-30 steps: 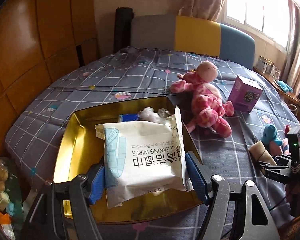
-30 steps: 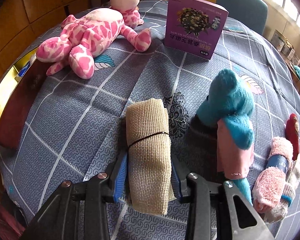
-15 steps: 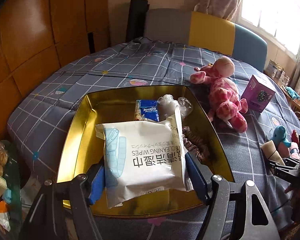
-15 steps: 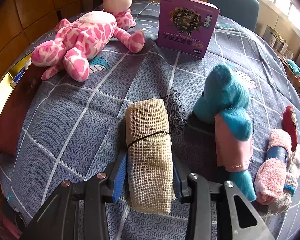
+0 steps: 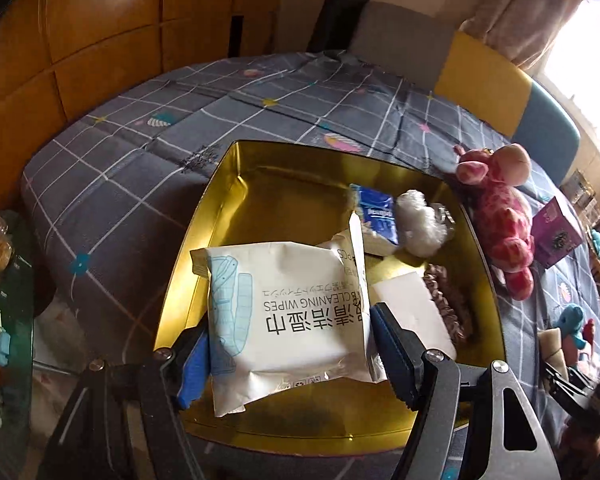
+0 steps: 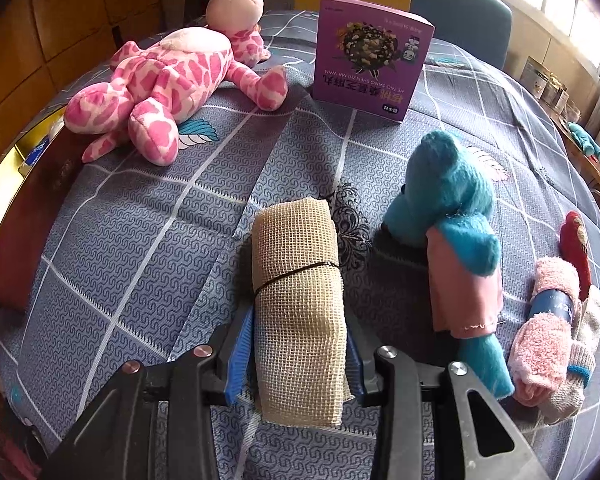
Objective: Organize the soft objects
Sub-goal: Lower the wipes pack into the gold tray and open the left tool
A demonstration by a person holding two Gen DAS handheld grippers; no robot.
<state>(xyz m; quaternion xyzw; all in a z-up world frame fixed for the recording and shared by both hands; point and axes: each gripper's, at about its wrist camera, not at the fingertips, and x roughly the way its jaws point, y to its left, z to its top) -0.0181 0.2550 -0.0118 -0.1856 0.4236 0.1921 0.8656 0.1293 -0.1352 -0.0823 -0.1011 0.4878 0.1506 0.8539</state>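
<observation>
- Left tongs (image 5: 290,354): clamped on a white plastic pack of cleaning wipes (image 5: 288,320), blue pads pressing both long sides. Pack is held above the near half of a square gold-coloured metal tin (image 5: 204,240) that sits on the bed.
- Tin contents, far right corner: small blue tissue packet (image 5: 376,212), clump of white fluffy material (image 5: 420,224). Right side: white flat rectangular block (image 5: 410,312) with a brownish ruffled scrunchie (image 5: 446,300) just beside it.
- Bed cover: grey quilt with white grid lines (image 5: 140,168).
- Right tongs (image 6: 296,356): closed on a beige rolled mesh cloth bound by a thin black band (image 6: 298,280); jaws narrow, gripping the near end. Whether the roll touches the quilt cannot be told.
- Right of the roll, near it: teal plush toy in a pink garment (image 6: 452,216), lying down.
- Far right edge: bundle of pink and cream fuzzy socks (image 6: 548,344), red item (image 6: 576,240) behind it.
- Far left: pink spotted plush giraffe (image 6: 168,84), lying beside the tin's rim.
- Far centre: purple cardboard box with printed lettering (image 6: 370,56), standing upright, just right of the giraffe's leg.
</observation>
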